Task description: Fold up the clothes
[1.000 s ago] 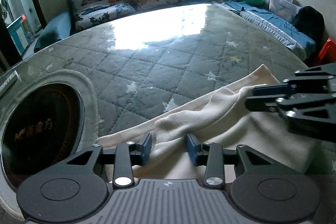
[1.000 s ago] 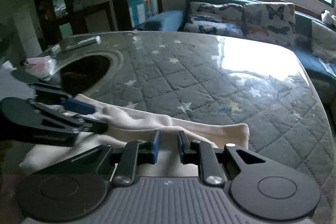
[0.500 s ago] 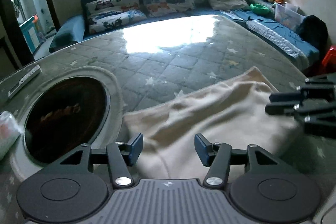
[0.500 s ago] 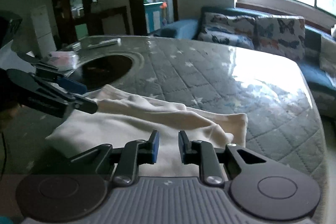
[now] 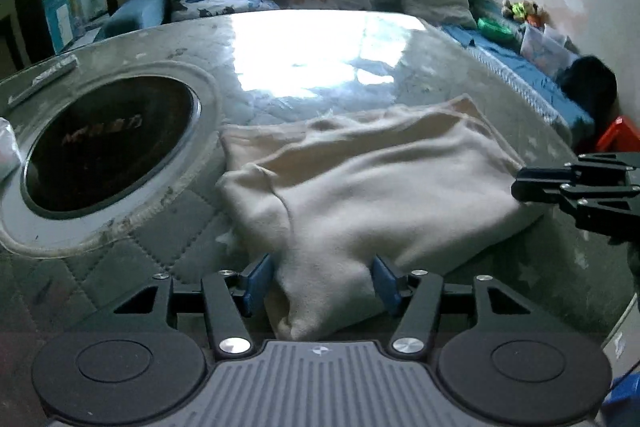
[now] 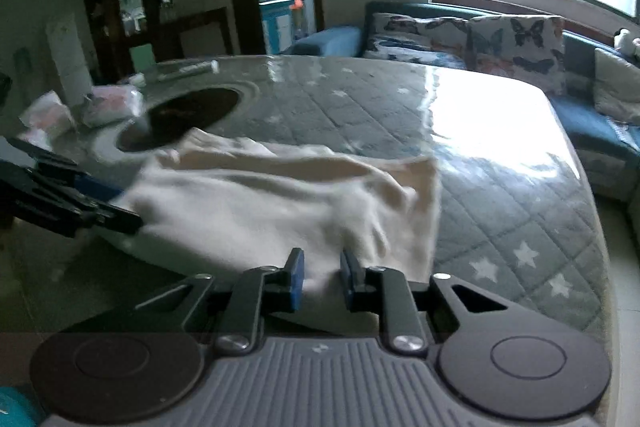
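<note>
The cream garment (image 5: 372, 183) looks soft and limp; grab its near corners. The left gripper (image 5: 320, 283) gapes around cloth. The right gripper (image 6: 322, 279) is narrowly parted over its hem.

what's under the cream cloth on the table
The cream cloth lies on the grey star-quilted table cover, beside the dark round inset. Whatever lies under its folded layers is hidden.

The left gripper (image 5: 323, 281) sits low and level, its jaws spread wide with blue pads (image 5: 256, 281) facing each other across the gap. The right gripper (image 6: 322, 277) is also level, jaws set narrower but apart. Each appears in the other's view: the right at the far right edge, the left at the left edge.
</note>
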A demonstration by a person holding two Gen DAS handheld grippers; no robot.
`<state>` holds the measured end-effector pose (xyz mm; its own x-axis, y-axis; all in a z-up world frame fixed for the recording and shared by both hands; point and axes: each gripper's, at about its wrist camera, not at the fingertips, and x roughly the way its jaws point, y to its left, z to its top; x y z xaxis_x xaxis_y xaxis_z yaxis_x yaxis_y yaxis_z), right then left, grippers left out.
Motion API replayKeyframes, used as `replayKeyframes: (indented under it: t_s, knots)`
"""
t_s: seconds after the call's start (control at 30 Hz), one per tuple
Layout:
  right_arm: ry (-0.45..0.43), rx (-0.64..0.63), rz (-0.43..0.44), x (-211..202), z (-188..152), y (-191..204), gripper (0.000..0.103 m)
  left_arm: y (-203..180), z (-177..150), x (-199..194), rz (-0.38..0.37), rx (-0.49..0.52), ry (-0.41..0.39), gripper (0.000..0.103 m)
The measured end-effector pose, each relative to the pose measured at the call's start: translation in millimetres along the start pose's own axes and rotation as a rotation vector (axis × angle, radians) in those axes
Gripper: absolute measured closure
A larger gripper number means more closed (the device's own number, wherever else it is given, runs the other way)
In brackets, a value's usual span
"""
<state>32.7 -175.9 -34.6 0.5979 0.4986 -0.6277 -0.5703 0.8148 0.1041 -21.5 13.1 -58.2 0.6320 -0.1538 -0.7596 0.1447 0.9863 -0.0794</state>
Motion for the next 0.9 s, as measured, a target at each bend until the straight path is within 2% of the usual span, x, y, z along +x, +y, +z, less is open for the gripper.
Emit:
replayKeyframes:
  t_s: [0.1,0.17,0.27,0.4,0.53,0.6,0.8,0.9]
  knots:
    - [-0.020,-0.049,0.036,1.5,9.8,12.2,0.083,6.4,-1.7,3.1,-0.006,-0.038,0.007,0.044]
    - [0.001,-0.057,0.060,13.1,11.5,18.6,0.082,9.8,-3.1,4.3,-0.015,-0.061,0.013,0.043]
    - [0.047,-0.108,0.049,28.3,8.8,29.9,0.082,14.4,-3.0,0.2,-0.030,-0.088,0.005,0.044]
    - [0.033,-0.132,0.065,29.8,24.4,36.8,0.082,20.7,4.8,-3.8,-0.003,-0.092,-0.022,0.045]
    - [0.022,-0.126,0.063,43.5,46.4,36.5,0.082,24.1,9.2,5.2,0.013,-0.100,-0.009,0.045]
    - [0.046,-0.105,0.064,60.6,59.1,34.7,0.082,24.2,9.0,8.9,0.016,-0.103,0.000,0.045]
    - [0.127,-0.067,0.020,110.3,74.7,33.3,0.082,23.6,8.1,16.9,0.022,-0.102,0.027,0.045]
    - [0.119,-0.063,0.004,118.5,76.1,33.9,0.082,23.8,9.5,16.4,0.024,-0.109,0.034,0.044]
